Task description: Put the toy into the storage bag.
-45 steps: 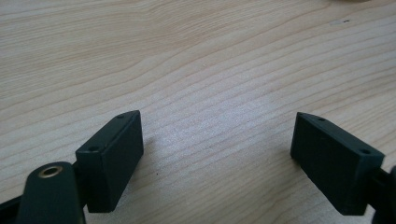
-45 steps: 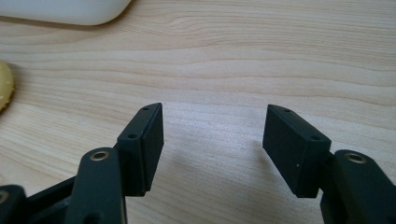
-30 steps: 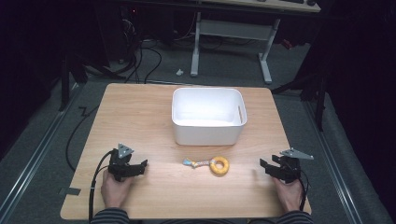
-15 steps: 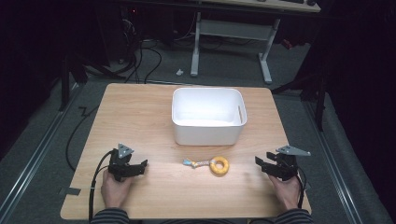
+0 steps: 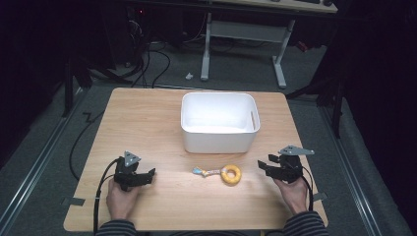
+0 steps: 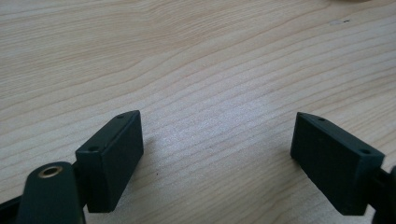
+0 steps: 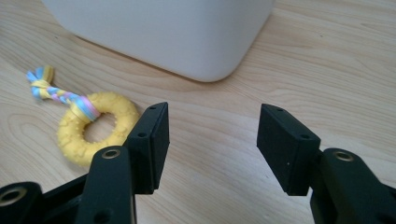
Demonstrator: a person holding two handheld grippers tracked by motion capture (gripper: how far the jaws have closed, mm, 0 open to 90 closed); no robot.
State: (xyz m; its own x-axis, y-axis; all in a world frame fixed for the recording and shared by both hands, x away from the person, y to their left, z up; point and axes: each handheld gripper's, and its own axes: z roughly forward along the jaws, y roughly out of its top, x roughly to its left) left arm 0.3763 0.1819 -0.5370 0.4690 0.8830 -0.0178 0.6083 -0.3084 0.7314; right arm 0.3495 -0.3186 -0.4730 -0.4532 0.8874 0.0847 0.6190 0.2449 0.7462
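A yellow ring toy [image 5: 230,174] [image 7: 95,127] with a pastel braided rope tail [image 5: 205,171] [image 7: 51,91] lies on the wooden table [image 5: 147,123], just in front of a white bin [image 5: 219,122] [image 7: 163,32]. My right gripper [image 5: 263,166] [image 7: 212,140] is open, a short way right of the ring, with nothing between its jaws. At the table's front left, my left gripper [image 5: 147,173] [image 6: 217,154] rests open over bare wood, far from the toy.
The white bin looks empty and stands mid-table. A cable [image 5: 101,196] trails from the left gripper off the front edge. Beyond the table are a desk frame [image 5: 246,34] and floor cables [image 5: 147,59].
My right gripper has moved left, closer to the yellow ring. The left gripper, the toy and the bin have stayed put.
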